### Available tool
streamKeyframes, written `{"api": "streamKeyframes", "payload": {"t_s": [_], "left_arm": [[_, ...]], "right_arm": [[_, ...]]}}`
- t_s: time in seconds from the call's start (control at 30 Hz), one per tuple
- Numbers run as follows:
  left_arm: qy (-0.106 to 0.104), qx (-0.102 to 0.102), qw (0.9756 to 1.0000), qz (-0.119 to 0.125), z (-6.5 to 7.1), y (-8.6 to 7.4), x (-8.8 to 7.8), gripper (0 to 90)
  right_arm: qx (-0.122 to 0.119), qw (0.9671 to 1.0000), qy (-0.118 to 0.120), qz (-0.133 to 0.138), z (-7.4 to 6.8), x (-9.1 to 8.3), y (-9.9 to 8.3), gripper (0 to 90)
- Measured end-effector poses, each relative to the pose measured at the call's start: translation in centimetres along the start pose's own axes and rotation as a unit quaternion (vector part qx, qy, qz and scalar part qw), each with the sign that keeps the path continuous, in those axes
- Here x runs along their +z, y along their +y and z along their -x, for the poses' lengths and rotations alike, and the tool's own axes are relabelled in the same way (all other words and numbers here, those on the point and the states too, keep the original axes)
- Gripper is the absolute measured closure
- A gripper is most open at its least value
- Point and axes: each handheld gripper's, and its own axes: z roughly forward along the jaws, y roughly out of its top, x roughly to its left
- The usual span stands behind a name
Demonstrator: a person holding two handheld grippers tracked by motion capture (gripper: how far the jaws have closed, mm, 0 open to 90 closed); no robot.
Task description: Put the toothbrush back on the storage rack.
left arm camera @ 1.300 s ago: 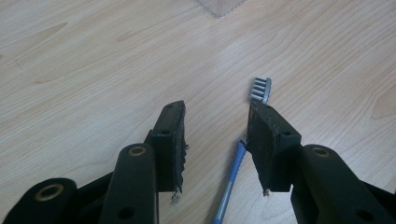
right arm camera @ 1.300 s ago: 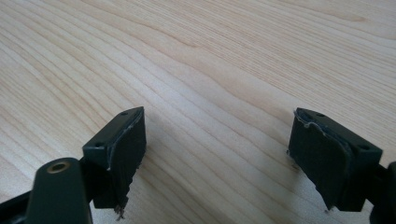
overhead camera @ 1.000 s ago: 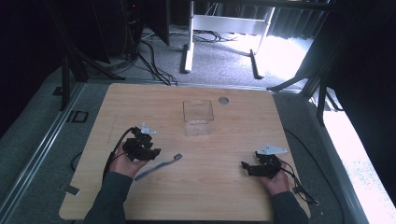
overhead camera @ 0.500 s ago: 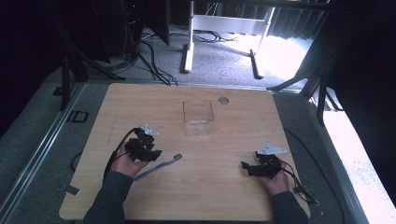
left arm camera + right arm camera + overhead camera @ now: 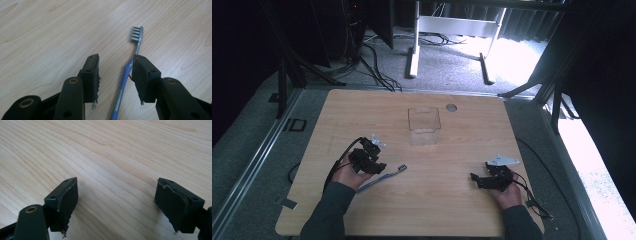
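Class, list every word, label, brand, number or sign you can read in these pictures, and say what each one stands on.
There is no readable text in any of the pictures.
The toothbrush: no brand or marking to be seen on the handle or head.
The clear container: no label to be seen.
The left gripper and right gripper: plain black pads, no lettering.
The table: bare wood grain, nothing printed.

Lab — black curtains (image 5: 242,45), floor cables (image 5: 372,60).

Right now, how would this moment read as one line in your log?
left gripper: open, straddling blue toothbrush handle | right gripper: open over bare table | clear box: apart
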Motion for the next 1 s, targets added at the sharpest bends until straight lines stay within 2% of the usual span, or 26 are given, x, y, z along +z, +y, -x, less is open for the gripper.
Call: {"api": "streamKeyframes", "payload": {"t_s": [0.33,0.53,1.0], "left_arm": [[-0.001,0.013,0.9997,-0.021,0.3,0.2,0.6,58.5],[-0.006,0.021,0.9992,-0.033,0.7,0.2,0.8,62.9],[-0.005,0.033,0.9981,-0.052,1.2,0.6,1.4,63.5]], "right_arm": [[0.0,1.0,0.0,0.0,0.0,0.0,0.0,18.7],[0.0,1.0,0.0,0.0,0.0,0.0,0.0,18.7],[-0.001,1.0,0.0,0.0,0.0,0.0,0.0,18.7]]}}
